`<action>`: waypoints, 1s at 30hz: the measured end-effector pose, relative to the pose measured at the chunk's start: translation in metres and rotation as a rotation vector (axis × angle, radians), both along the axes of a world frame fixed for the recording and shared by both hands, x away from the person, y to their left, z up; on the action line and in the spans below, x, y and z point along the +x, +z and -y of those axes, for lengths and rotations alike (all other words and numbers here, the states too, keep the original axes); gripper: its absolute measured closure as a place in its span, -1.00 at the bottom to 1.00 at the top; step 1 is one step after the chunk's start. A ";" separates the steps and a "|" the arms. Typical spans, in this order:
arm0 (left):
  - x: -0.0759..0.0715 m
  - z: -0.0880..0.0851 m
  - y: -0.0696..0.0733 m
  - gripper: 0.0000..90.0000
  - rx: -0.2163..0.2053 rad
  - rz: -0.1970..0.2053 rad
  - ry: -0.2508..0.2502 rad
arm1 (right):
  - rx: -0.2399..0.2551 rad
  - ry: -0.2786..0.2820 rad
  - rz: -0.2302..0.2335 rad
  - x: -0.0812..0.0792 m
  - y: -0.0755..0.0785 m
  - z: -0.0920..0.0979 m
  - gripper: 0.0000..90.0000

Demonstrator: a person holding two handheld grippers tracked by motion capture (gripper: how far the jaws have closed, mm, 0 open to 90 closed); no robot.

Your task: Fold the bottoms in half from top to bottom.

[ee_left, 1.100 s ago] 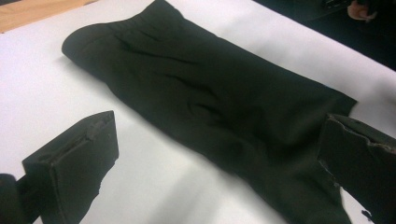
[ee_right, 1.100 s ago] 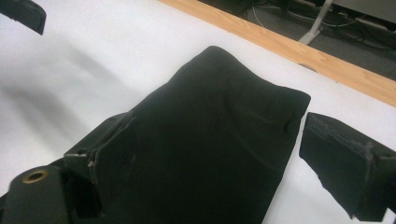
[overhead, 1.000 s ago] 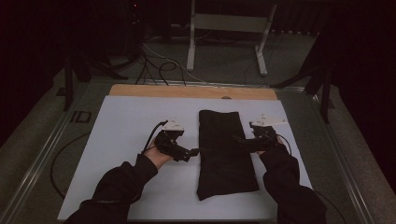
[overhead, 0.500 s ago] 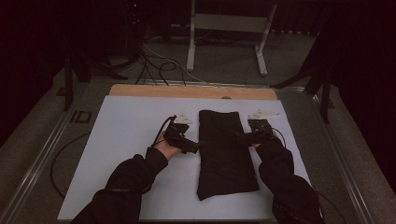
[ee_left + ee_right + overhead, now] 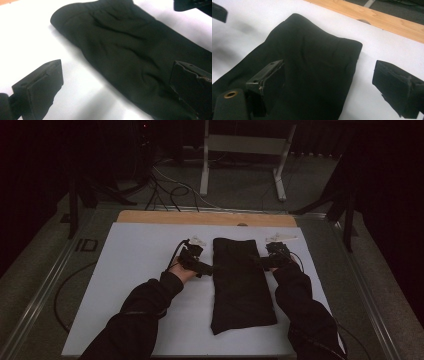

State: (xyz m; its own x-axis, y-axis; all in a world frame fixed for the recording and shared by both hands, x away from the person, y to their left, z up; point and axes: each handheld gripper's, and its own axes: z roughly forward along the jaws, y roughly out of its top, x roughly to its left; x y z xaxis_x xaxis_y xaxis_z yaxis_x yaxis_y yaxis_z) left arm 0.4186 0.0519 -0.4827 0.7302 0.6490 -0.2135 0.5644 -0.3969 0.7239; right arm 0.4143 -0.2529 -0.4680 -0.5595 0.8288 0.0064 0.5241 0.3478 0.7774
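A folded black garment (image 5: pixel 241 282) lies lengthwise on the white tabletop (image 5: pixel 130 270). My left gripper (image 5: pixel 207 268) is at its left edge, near the far end, and stands open: in the left gripper view one jaw hovers over the white surface and the other over the black cloth (image 5: pixel 130 50), with the garment's edge between them. My right gripper (image 5: pixel 262 262) is at the garment's right edge, also open. In the right gripper view one jaw is over the black fabric (image 5: pixel 312 65) and the other over the white table. Neither holds the cloth.
A wooden strip (image 5: pixel 200 218) runs along the table's far edge. Behind the table stand a white metal frame (image 5: pixel 245 150) and loose cables (image 5: pixel 170 190) on the floor. Metal rails (image 5: pixel 35 295) border the table's sides.
Both grippers have moved away from me along the garment's sides toward its far end, and inward to its edges.
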 end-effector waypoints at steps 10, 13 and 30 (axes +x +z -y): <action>0.016 0.010 -0.007 -1.00 0.003 -0.017 0.020 | -0.015 -0.014 -0.041 0.019 -0.012 -0.001 -0.76; 0.020 0.017 -0.011 -1.00 0.005 -0.022 0.019 | -0.028 -0.009 -0.053 0.024 -0.016 -0.002 -0.76; 0.043 0.030 -0.021 -0.99 0.042 -0.067 0.056 | -0.030 -0.034 -0.113 0.043 -0.028 -0.011 -0.70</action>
State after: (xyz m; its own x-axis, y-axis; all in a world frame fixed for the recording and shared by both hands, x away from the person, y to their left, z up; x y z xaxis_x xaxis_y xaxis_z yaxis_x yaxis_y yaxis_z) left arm 0.4616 0.0221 -0.5038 0.6773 0.6980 -0.2326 0.6332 -0.3920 0.6674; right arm 0.4571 -0.2420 -0.4962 -0.5285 0.8478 0.0429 0.6196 0.3507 0.7022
